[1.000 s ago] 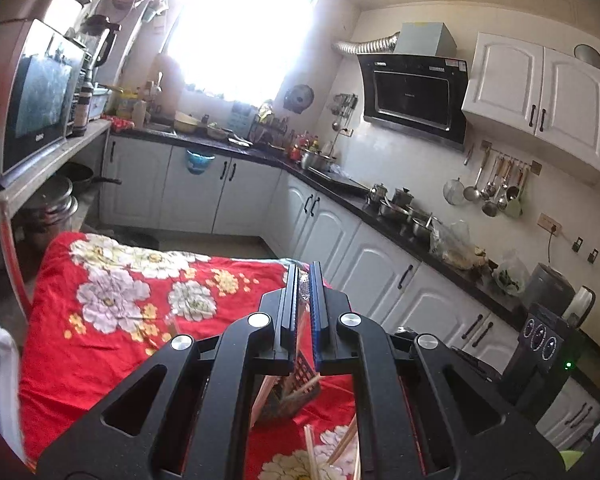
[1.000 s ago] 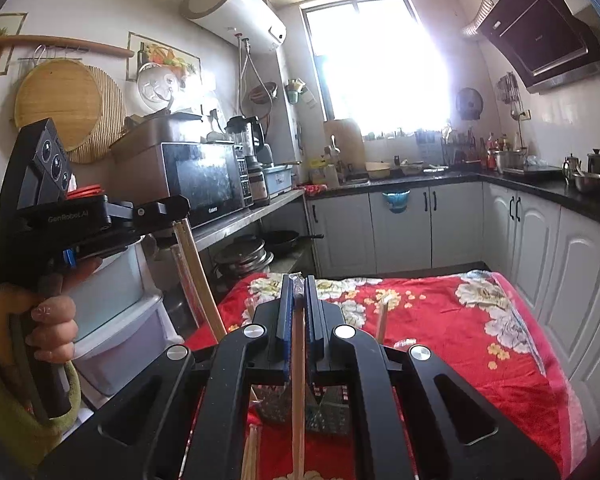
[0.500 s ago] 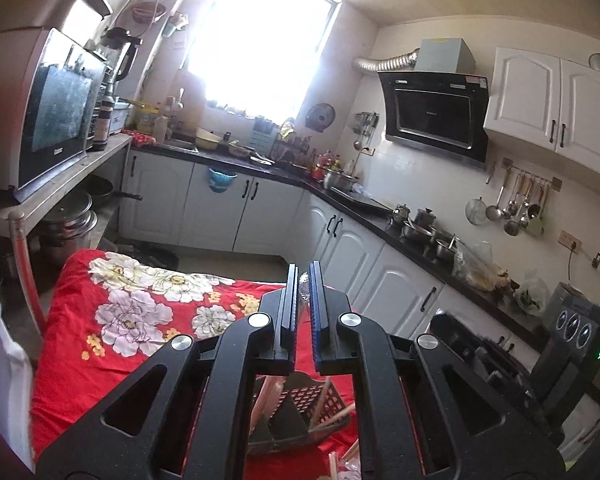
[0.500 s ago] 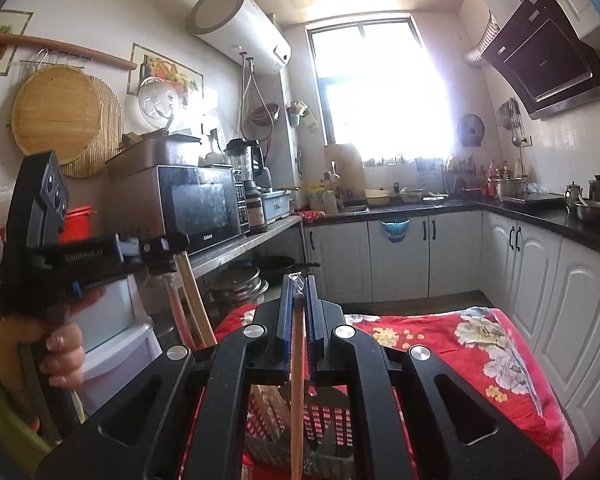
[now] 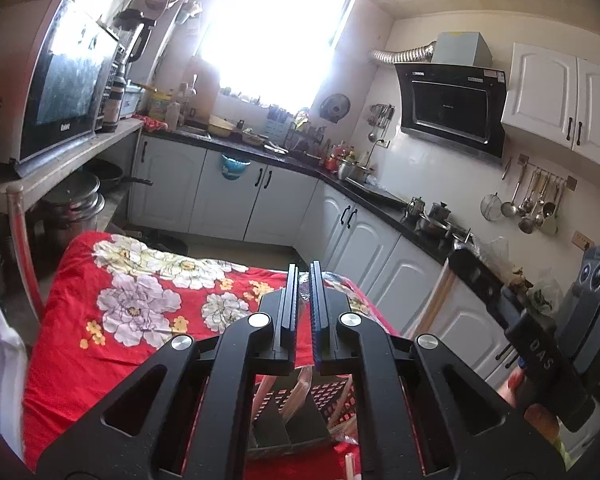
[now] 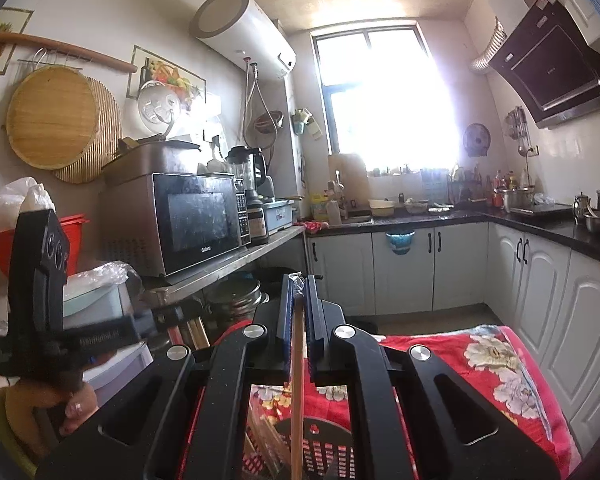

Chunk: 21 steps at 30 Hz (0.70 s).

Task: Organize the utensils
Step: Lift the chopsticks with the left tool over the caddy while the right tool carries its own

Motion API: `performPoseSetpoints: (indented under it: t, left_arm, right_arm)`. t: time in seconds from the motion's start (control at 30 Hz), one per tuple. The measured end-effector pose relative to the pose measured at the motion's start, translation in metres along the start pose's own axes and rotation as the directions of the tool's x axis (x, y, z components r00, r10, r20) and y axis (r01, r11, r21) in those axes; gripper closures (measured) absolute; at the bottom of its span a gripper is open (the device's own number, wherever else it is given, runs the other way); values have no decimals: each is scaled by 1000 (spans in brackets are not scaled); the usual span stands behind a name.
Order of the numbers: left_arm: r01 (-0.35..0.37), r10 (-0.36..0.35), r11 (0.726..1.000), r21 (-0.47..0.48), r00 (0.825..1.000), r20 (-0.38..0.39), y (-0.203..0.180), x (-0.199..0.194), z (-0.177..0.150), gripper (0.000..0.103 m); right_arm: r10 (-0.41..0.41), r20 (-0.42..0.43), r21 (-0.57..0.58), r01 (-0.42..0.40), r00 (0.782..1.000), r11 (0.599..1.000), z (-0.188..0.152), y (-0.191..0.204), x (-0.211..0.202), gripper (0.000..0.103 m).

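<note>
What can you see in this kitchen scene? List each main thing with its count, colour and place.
tablecloth: one, red floral, spread in the foreground
utensil basket: one, dark grey, on the tablecloth
wooden chopstick: one, tan, upright over the utensil basket
wrapped chopsticks: count unclear, pale, over the utensil basket
microwave: one, silver and black, left side
range hood: one, black, right wall
hanging ladles: several, metal, rail beside the range hood
left claw: one, black, shut on wrapped chopsticks
right claw: one, black, shut on wooden chopstick
</note>
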<state>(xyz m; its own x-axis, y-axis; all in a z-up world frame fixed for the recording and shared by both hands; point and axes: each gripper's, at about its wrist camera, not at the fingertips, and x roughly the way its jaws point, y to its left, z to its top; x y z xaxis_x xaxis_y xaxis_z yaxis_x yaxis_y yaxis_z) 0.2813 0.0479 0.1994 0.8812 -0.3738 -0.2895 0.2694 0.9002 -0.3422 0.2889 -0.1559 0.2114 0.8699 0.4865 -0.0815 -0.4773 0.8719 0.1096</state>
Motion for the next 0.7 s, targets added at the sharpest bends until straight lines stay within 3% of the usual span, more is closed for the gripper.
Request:
performPoseSetpoints:
  t: [0.7]
  left_arm:
    - [-3,1,999,-40,999,-52,17,19,-37,100]
  right_arm:
    - [-32,8,-7,32,999,999,-40,-7,41,97]
